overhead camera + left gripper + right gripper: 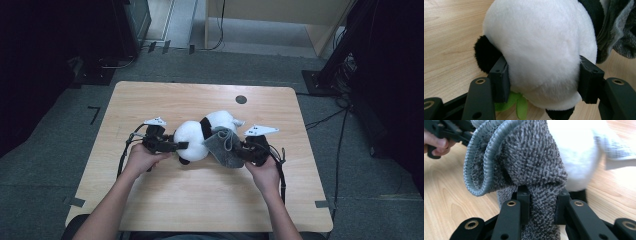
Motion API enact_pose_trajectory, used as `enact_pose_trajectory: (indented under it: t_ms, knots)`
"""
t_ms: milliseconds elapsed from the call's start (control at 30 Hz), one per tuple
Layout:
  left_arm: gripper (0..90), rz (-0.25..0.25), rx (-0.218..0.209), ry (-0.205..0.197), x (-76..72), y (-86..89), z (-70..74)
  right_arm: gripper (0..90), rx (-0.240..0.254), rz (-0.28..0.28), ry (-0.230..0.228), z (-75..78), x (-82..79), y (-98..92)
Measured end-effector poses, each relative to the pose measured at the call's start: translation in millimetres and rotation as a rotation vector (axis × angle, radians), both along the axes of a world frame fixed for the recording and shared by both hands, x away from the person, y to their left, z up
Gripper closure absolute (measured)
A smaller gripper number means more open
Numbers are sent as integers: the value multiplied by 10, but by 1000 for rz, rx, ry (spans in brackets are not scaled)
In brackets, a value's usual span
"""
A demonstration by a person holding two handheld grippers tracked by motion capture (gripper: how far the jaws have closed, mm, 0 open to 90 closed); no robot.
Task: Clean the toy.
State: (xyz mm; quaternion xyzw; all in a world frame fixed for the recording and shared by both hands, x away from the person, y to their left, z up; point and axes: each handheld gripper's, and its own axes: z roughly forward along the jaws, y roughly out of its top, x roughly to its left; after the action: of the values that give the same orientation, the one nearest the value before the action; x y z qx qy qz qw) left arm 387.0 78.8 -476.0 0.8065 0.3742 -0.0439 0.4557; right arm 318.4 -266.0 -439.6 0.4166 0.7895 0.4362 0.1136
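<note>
A plush panda (200, 135) lies on the wooden table (165, 100), white with black patches. My left gripper (175, 145) is shut on its round white head (539, 50), one pad on each side; a black ear (484, 56) and a green leaf piece (520, 105) show beside the jaws. My right gripper (239, 150) is shut on a grey terry cloth (225, 145), bunched between its pads (524, 205). The cloth (524, 162) drapes against the panda's white body (576, 152).
A round cable hole (241, 99) sits in the table's far right part. Black stands and cables (345, 75) crowd the floor around the table. The other hand (436, 143) with its gripper shows at the top left of the right gripper view.
</note>
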Motion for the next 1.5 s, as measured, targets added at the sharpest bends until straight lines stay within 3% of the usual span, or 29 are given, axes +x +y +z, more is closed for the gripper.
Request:
enact_pose_trajectory:
  t_ms: [133, 367, 567, 933, 1100, 1267, 1367, 1500]
  knots:
    - [387, -1, -1, -1, 1, -2, -2, 737, 15, -34, 4, 9, 17, -107]
    - [388, 0, -2, -4, -4, -17, -3, 732, 67, -81, 52, -85, 112, -272]
    - [390, -4, -1, -7, -2, -16, -7, 739, 47, -159, 104, -178, 167, -409]
    - [390, -2, -9, -9, 1, -13, -20, 746, 47, -159, 148, -334, 320, -405]
    - [390, -1, -11, -12, -4, -13, -23, 752, -12, -180, 168, -414, 361, -375]
    - [388, 1, -19, -19, 3, -5, -34, 754, -24, -200, 203, -493, 407, -373]
    - [385, 2, -14, -18, 2, -2, -30, 758, -139, -225, 227, -572, 435, -322]
    - [380, 6, -19, -10, 10, 5, -33, 757, -107, -219, 268, -563, 481, -361]
